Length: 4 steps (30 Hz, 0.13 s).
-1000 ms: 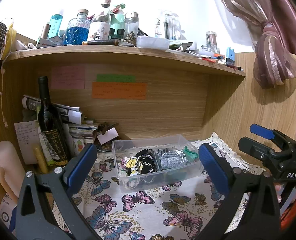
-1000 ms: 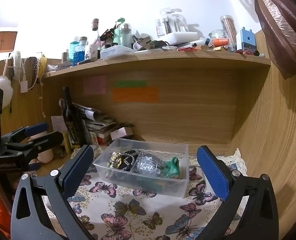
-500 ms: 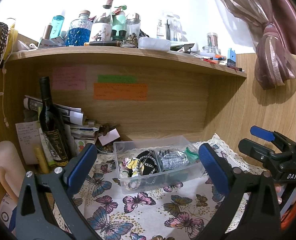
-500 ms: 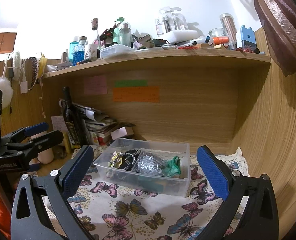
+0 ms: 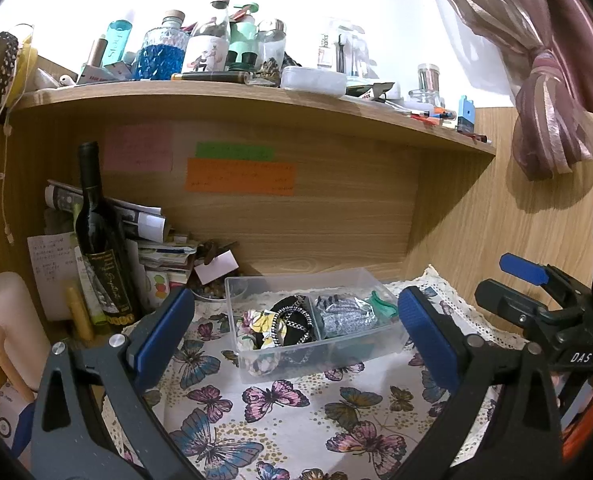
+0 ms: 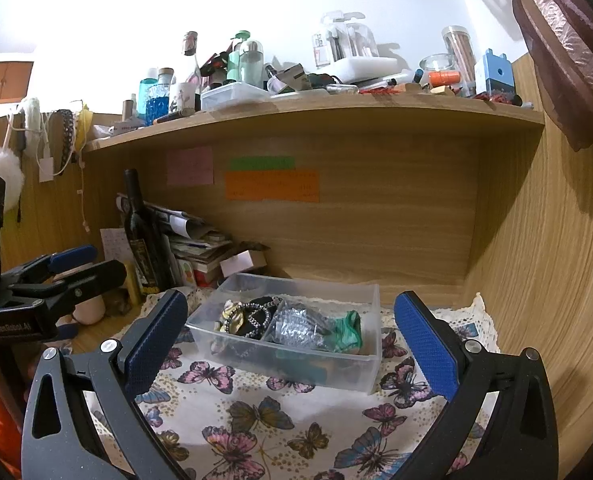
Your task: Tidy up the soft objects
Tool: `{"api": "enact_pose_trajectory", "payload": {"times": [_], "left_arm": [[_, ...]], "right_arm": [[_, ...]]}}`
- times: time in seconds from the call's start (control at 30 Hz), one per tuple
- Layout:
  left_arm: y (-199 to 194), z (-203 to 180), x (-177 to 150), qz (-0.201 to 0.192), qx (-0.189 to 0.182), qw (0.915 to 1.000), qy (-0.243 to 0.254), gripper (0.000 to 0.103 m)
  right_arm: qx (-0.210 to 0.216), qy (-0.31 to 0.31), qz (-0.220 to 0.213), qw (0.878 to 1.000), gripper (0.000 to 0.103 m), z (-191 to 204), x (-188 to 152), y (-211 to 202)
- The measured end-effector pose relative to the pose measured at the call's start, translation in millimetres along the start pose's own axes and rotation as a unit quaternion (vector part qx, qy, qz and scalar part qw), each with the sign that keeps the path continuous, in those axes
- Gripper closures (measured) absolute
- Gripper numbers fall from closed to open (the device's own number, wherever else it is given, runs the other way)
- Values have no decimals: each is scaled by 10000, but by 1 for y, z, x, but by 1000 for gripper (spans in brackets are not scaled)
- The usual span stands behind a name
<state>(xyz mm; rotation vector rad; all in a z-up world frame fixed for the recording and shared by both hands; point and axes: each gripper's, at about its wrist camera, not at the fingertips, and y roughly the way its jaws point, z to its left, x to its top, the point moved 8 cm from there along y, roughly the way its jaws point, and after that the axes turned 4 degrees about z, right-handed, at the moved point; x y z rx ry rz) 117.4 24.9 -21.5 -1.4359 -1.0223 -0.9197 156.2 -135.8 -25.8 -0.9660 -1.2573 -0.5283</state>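
A clear plastic box [image 5: 380, 346] stands on the butterfly cloth [image 5: 296, 412] and also shows in the right wrist view [image 6: 336, 368]. It holds soft items: a floral scrunchie [image 5: 262, 326], a black chain-trimmed one [image 5: 296, 320], a silver one [image 5: 346, 316] and a green one [image 5: 382, 306]. My left gripper [image 5: 296, 340] is open and empty in front of the box. My right gripper [image 6: 292, 344] is open and empty, also short of the box.
A dark wine bottle [image 5: 100, 248], papers [image 5: 164, 256] and a pale cylinder [image 5: 12, 320] crowd the left side. A cluttered shelf [image 5: 252, 96] hangs overhead. Wooden walls close the back and right.
Both views have shifted very slightly. The box and its contents have not moved and both grippers stay open.
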Motion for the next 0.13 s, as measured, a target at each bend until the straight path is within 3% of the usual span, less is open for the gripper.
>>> {"api": "enact_pose_trajectory", "payload": {"times": [0.13], "left_arm": [[0,-2,-1,-1,-7,10000,27,0]], "right_arm": [[0,16,11,10000,0,-1,0,1]]}}
